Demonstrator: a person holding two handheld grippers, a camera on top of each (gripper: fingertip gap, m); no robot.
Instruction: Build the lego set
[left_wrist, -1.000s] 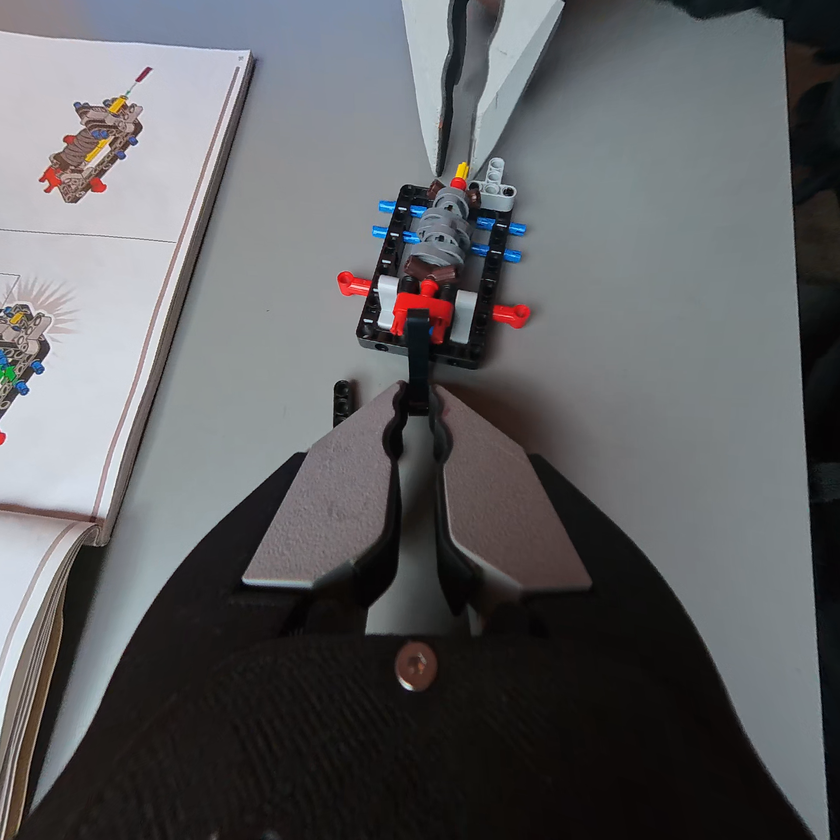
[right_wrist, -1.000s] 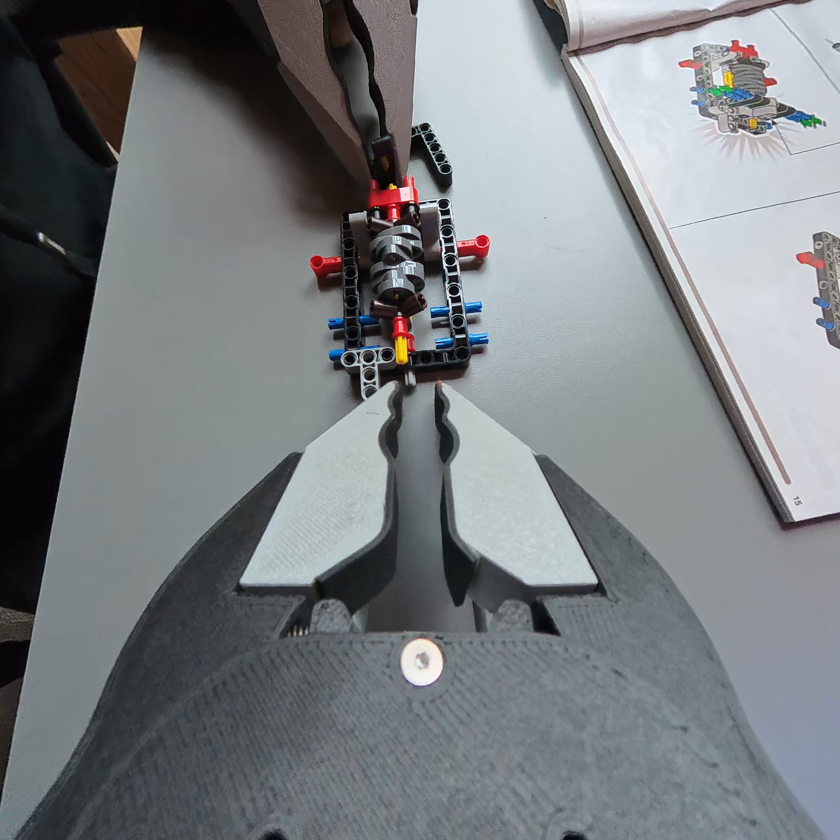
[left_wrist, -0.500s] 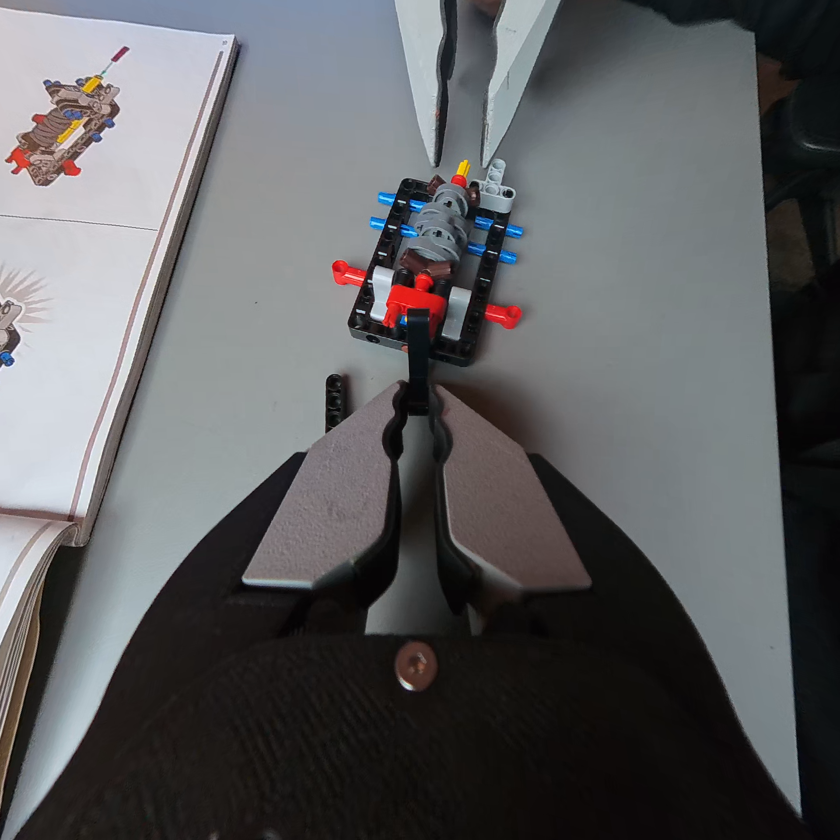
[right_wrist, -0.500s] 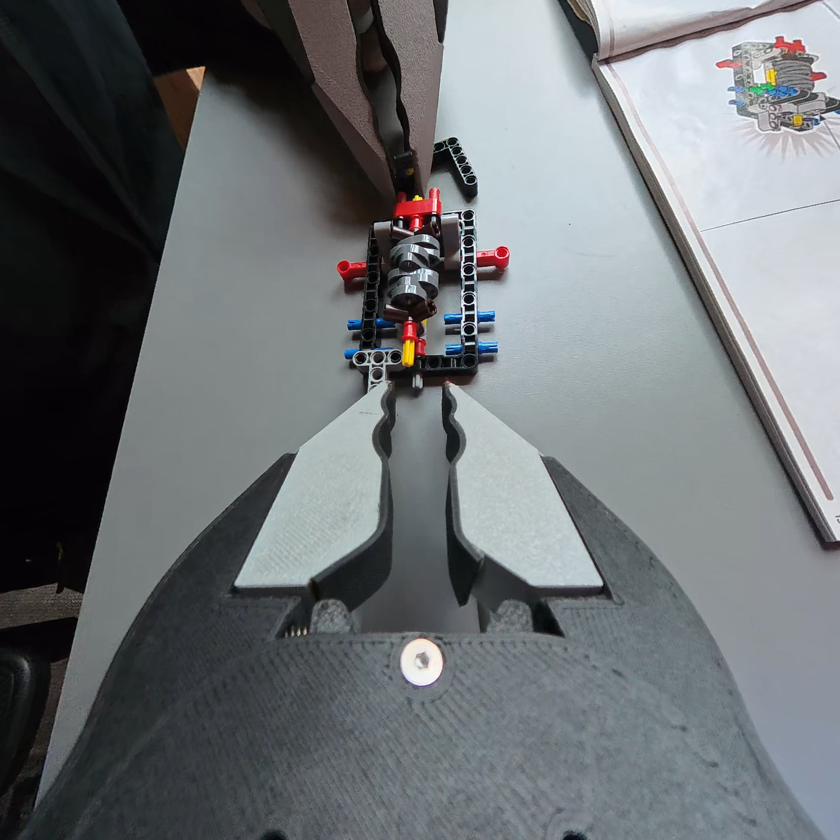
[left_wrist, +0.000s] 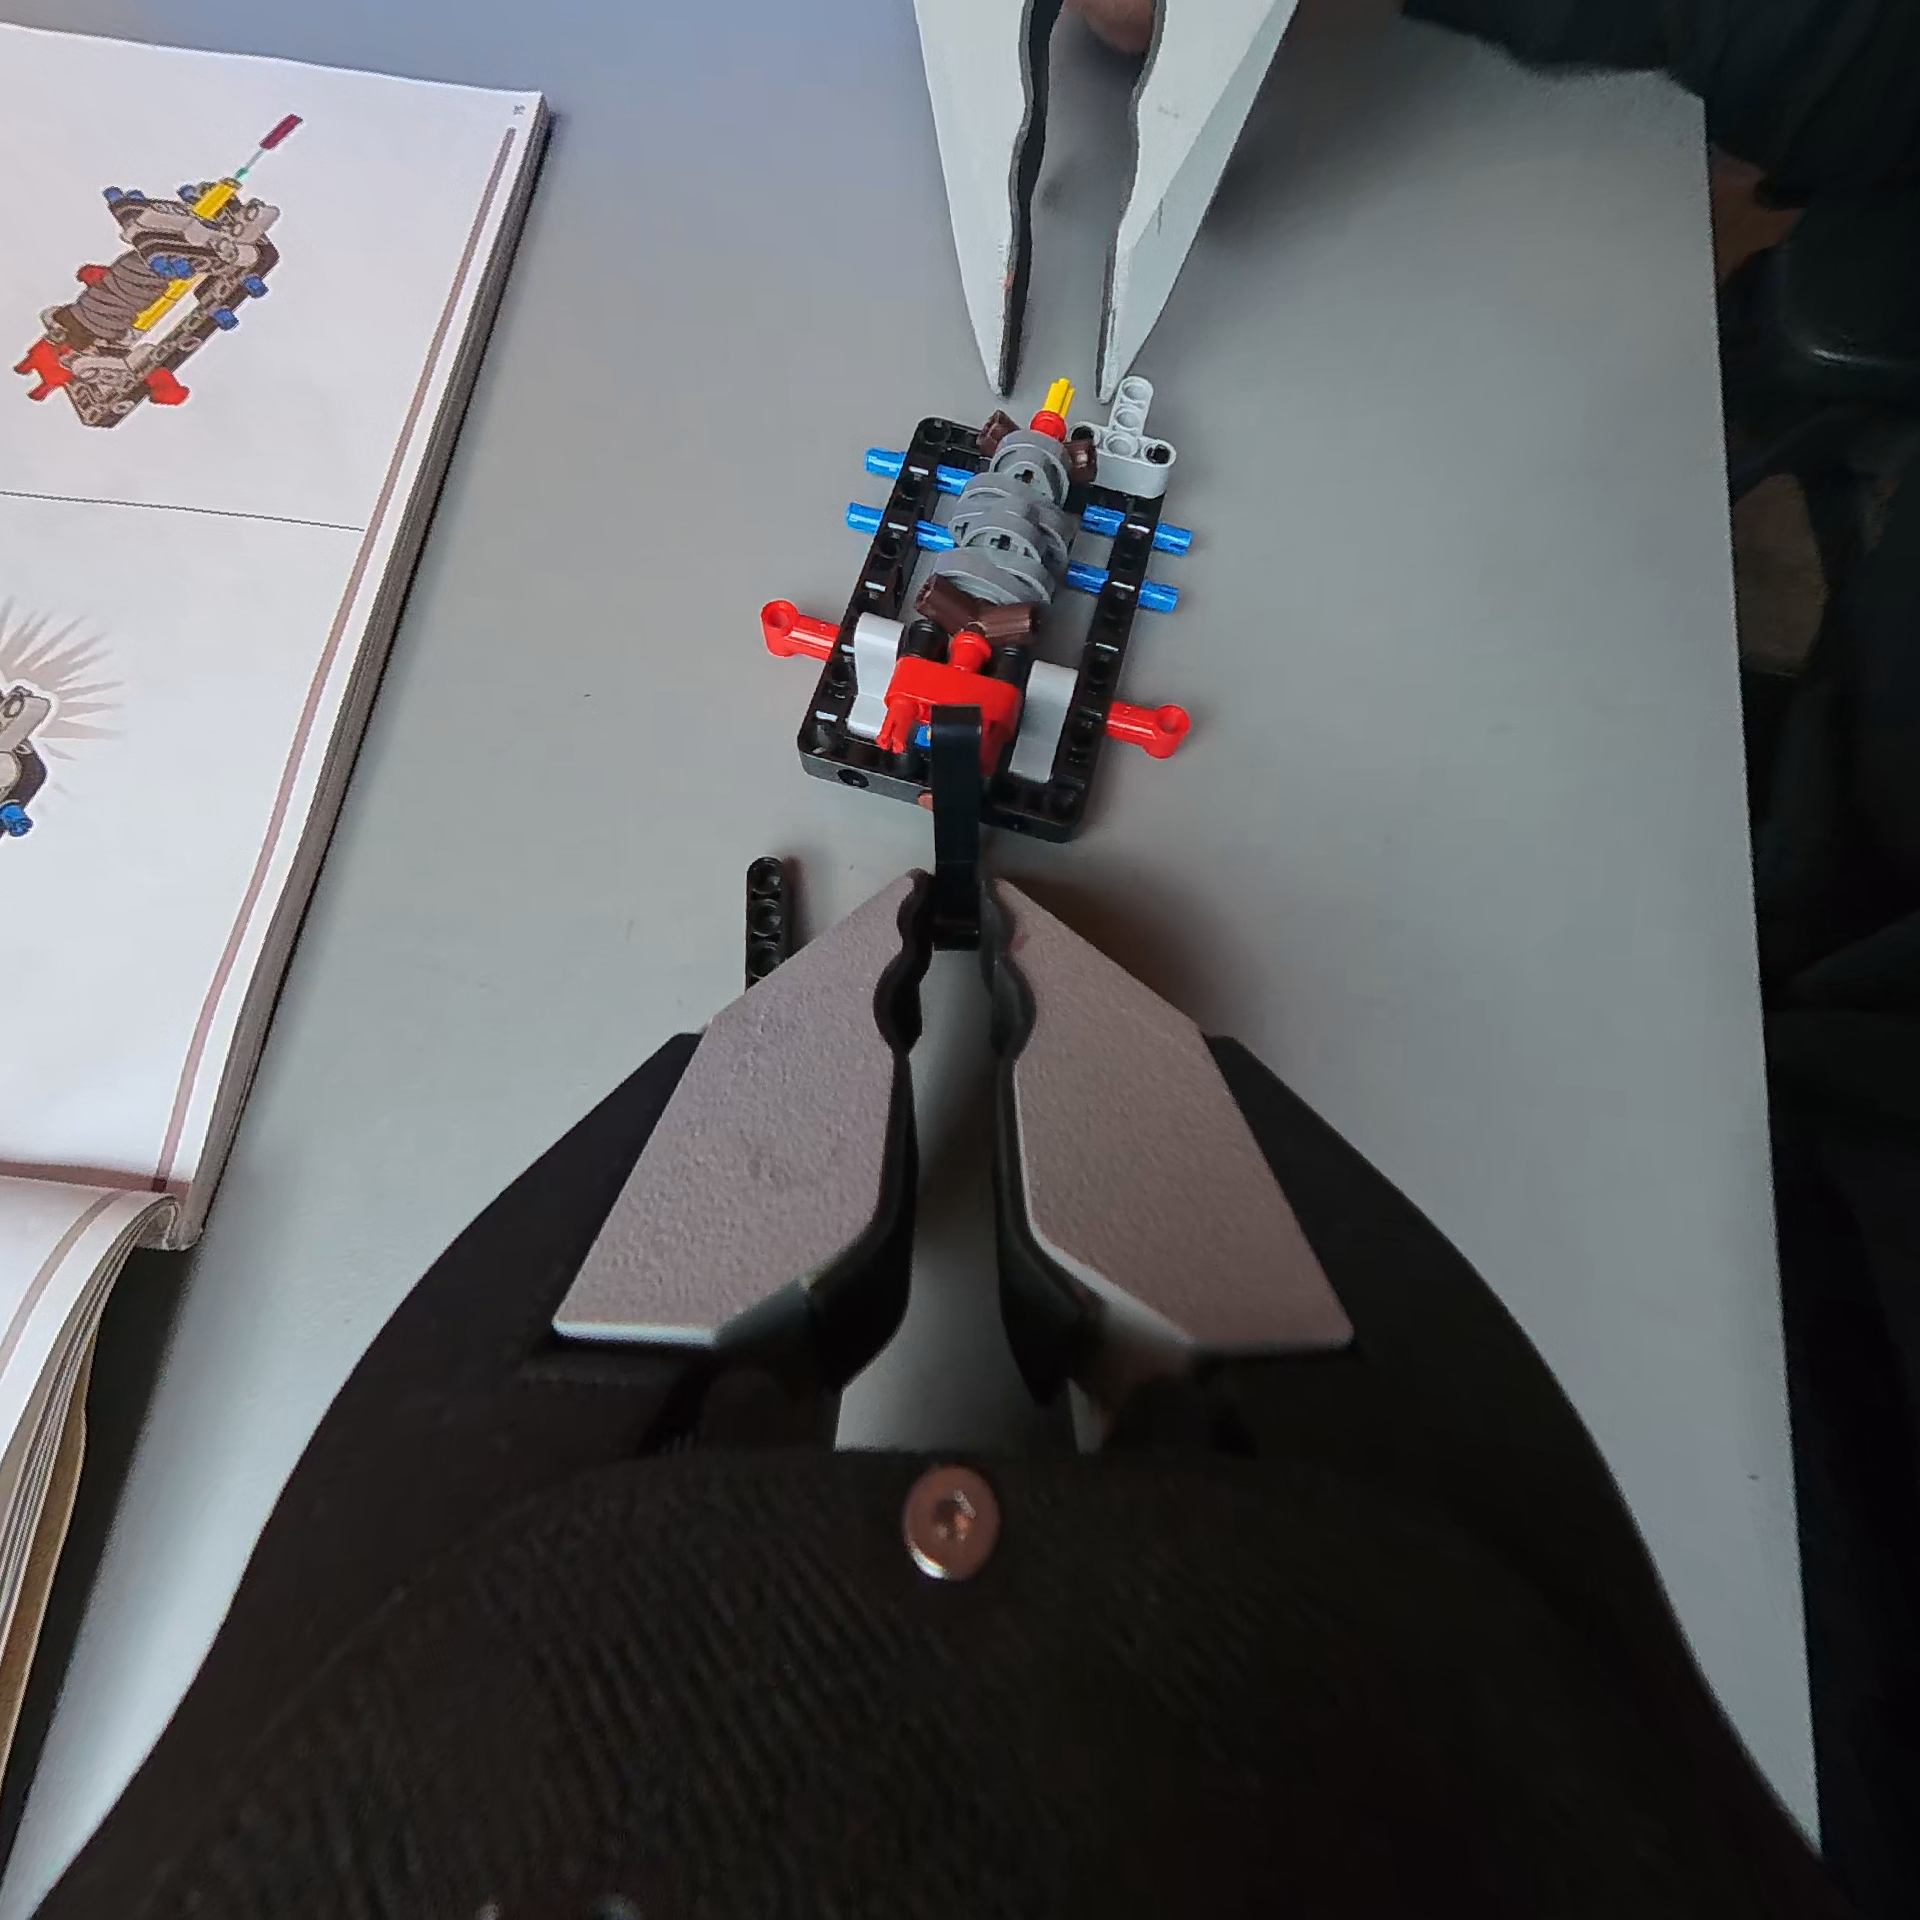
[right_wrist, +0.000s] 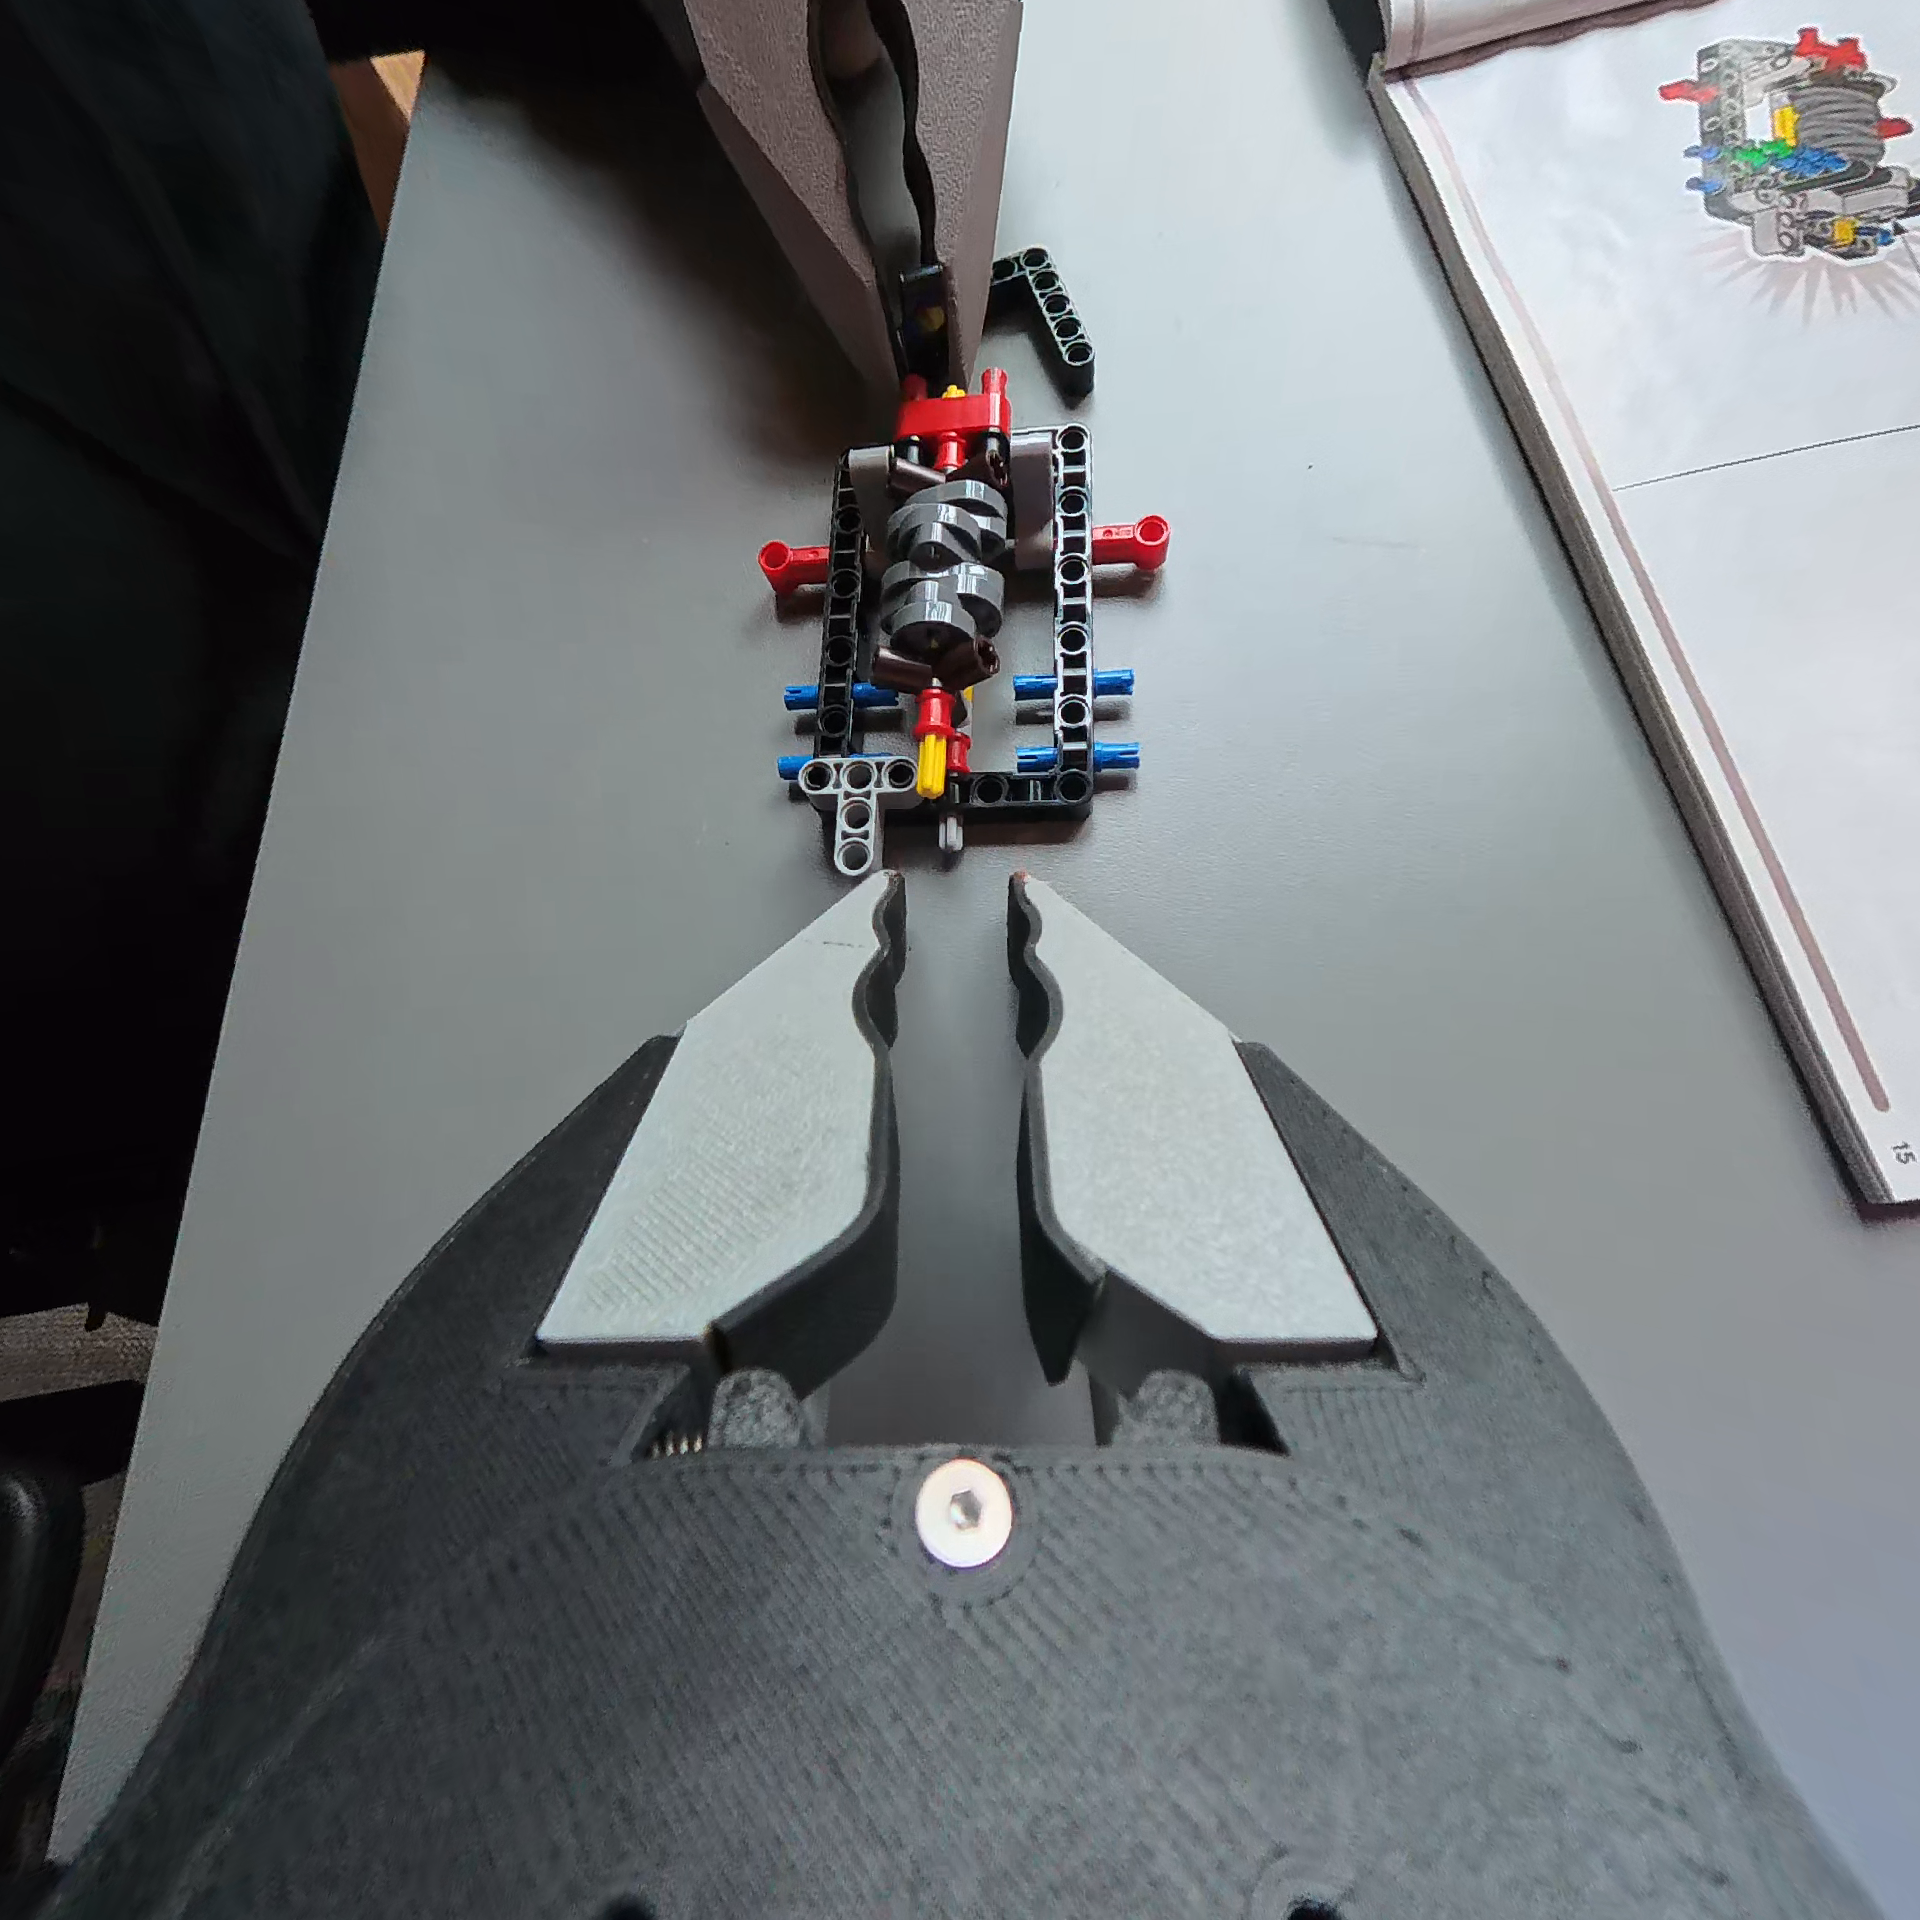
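1. I am keeping my left gripper (left_wrist: 954, 902) pinched on a thin dark piece (left_wrist: 956, 821), its fingers nearly closed around the piece's near end.
2. The dark piece is reaching forward from my left fingertips and its far end is meeting the red block (left_wrist: 948, 694) at the near end of the lego model (left_wrist: 992, 623).
3. I am holding my right gripper (right_wrist: 956, 883) with its fingers parted by a clear gap and nothing between them.
4. My right fingertips are sitting just short of the model's other end, where a yellow pin (right_wrist: 932, 767) and a light grey T-shaped piece (right_wrist: 858, 795) are sticking out; I cannot tell whether the tips are touching anything.
5. The model is a black rectangular frame (right_wrist: 1072, 613) lying flat near the middle of the grey table (left_wrist: 1403, 727), between my two grippers, closer to the table's long edge on my right than to the booklet side.
6. Inside the frame a row of grey discs (right_wrist: 940, 566) is running lengthwise, with blue pins (left_wrist: 1138, 540) and red pins (left_wrist: 1148, 719) poking out of both long sides.
7. A loose black angled beam (right_wrist: 1049, 312) is lying on the table just beside my left gripper, apart from the frame.
8. An open instruction booklet (left_wrist: 260, 582) is lying along the table edge on my left, well apart from the model.
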